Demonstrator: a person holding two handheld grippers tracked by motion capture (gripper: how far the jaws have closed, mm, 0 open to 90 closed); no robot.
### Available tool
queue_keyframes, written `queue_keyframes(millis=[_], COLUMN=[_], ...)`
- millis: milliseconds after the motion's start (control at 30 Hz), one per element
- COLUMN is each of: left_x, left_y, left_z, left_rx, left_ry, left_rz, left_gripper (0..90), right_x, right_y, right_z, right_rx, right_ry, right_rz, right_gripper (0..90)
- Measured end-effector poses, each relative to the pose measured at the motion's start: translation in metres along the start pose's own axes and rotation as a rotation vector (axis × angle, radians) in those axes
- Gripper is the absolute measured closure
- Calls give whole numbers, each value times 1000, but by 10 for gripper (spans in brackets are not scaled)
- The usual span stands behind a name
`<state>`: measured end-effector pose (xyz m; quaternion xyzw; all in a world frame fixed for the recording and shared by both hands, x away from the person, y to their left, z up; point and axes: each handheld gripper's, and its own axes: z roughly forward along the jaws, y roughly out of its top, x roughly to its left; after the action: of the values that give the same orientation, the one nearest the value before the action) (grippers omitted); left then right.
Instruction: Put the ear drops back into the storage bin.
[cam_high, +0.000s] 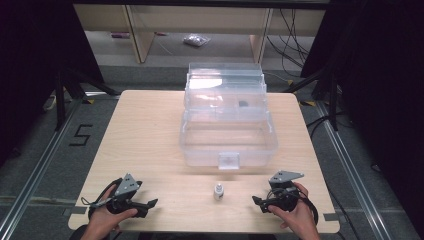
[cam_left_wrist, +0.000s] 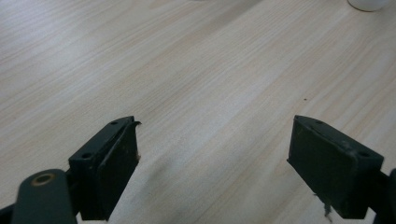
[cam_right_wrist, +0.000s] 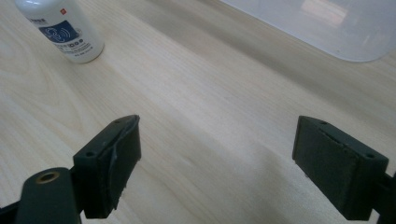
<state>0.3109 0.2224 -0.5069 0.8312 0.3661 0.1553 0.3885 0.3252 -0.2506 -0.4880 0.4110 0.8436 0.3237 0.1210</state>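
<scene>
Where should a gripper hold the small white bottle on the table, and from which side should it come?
Grip the small white bottle across its round body, below the cap. It stands upright on the wooden table, free on all sides and nearer the right gripper, whose jaws stand open. So a level approach from the bottle's right, jaws on either side of the body, seems best.

Left claw (cam_high: 150, 203) gaping, empty; right claw (cam_high: 256, 200) likewise.

Matt pale wood-grain table (cam_high: 150, 130), clear glossy plastic box (cam_high: 227, 130), matt black jaws.
</scene>
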Motion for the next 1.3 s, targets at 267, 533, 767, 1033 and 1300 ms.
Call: queue_keyframes(millis=[267, 533, 767, 1033, 1300], left_x=[1, 2, 2, 1, 1], left_y=[0, 1, 1, 0, 0], left_z=[-1, -1, -1, -1, -1], left_rx=[13, 27, 26, 13, 16], left_ry=[2, 13, 12, 2, 2], left_rz=[13, 19, 24, 11, 12], left_gripper=[153, 153, 153, 153, 153], right_x=[5, 12, 23, 32, 44], right_y=[3, 9, 22, 35, 47], right_z=[-2, -2, -2, 2, 2], right_rx=[34, 76, 135, 167, 198], right_ry=[14, 28, 37, 54, 59], right_rz=[0, -50, -99, -163, -195], right_gripper=[169, 169, 182, 192, 203])
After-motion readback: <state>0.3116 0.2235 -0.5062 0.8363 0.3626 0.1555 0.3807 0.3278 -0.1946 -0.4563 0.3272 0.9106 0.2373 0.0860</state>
